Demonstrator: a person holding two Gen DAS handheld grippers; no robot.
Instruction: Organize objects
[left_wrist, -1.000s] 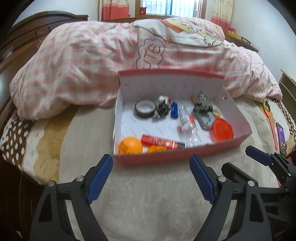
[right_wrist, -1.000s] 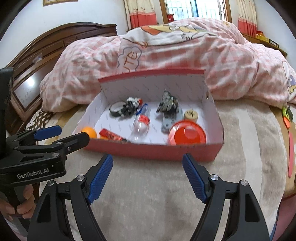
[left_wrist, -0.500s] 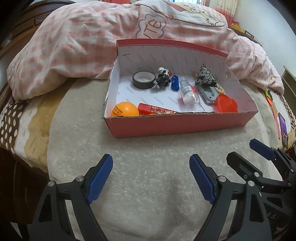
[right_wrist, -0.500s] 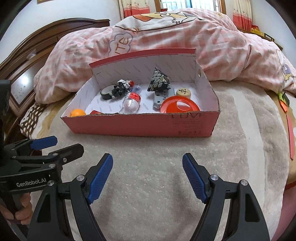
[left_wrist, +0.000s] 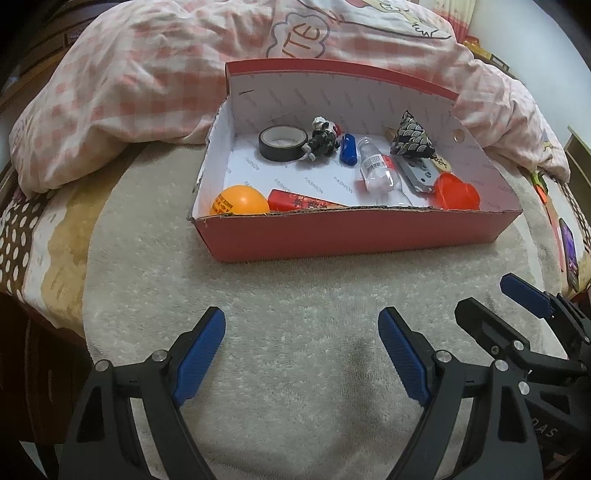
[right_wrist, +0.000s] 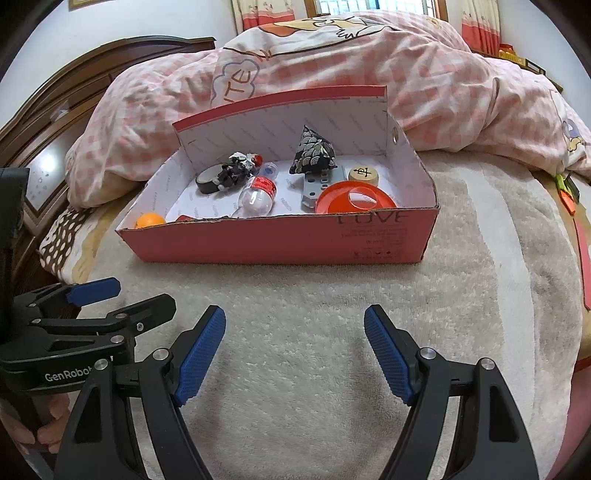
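Bed blanket (left_wrist: 295, 295) bears red box (left_wrist: 354, 236) (filled).

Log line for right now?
left gripper open, empty | right gripper open, empty | red box ahead, items inside

Box (left_wrist: 354, 236): matt cardboard. Towel (left_wrist: 295, 332): rough terry cloth. Ball (left_wrist: 240, 201): glossy plastic. Bracket (right_wrist: 314, 188): dull metal.

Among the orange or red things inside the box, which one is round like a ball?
The orange ball, in the box's near left corner. The red disc is flat with a hole, and the red packet is long.
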